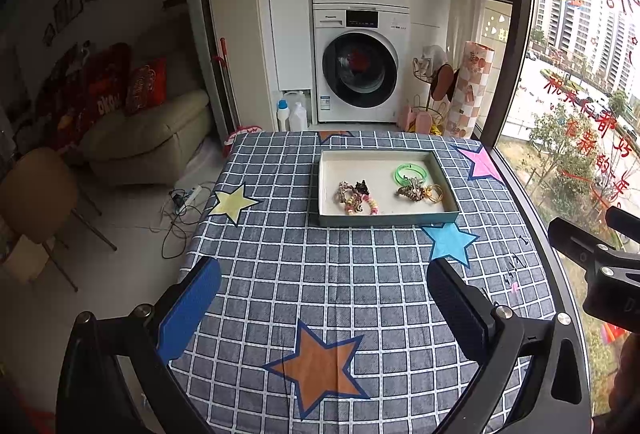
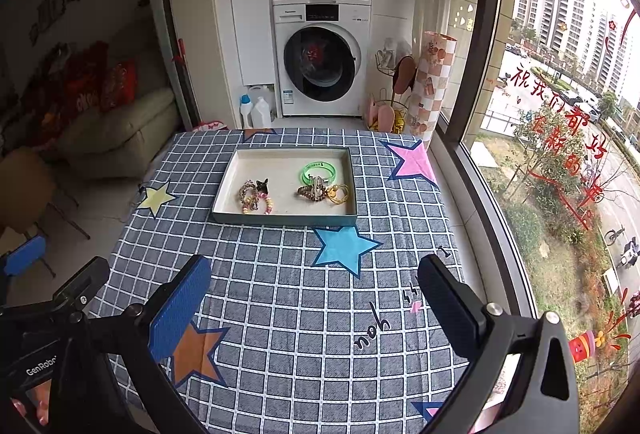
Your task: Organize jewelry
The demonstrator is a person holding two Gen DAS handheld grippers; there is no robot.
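A shallow grey-green tray [image 1: 384, 220] [image 2: 280, 220] sits at the far middle of the checked tablecloth. Inside lie a cluster of beaded bracelets with a dark clip [image 1: 356, 196] [image 2: 255, 196] on the left, and a green bangle [image 1: 412, 172] [image 2: 318, 171] with brown and yellow pieces [image 1: 420, 192] [image 2: 322, 192] on the right. My left gripper [image 1: 324, 270] hovers open over the near cloth, well short of the tray. My right gripper [image 2: 316, 270] is open too, at a similar distance. Nothing is between either pair of fingers.
The tablecloth [image 1: 320, 274] carries star patches. A big window [image 2: 560, 114] runs along the table's right edge. Stacked washing machines [image 1: 360, 66], bottles and a rolled mat [image 1: 468, 90] stand beyond the far edge. A sofa [image 1: 152, 130] and chair [image 1: 36, 190] stand left.
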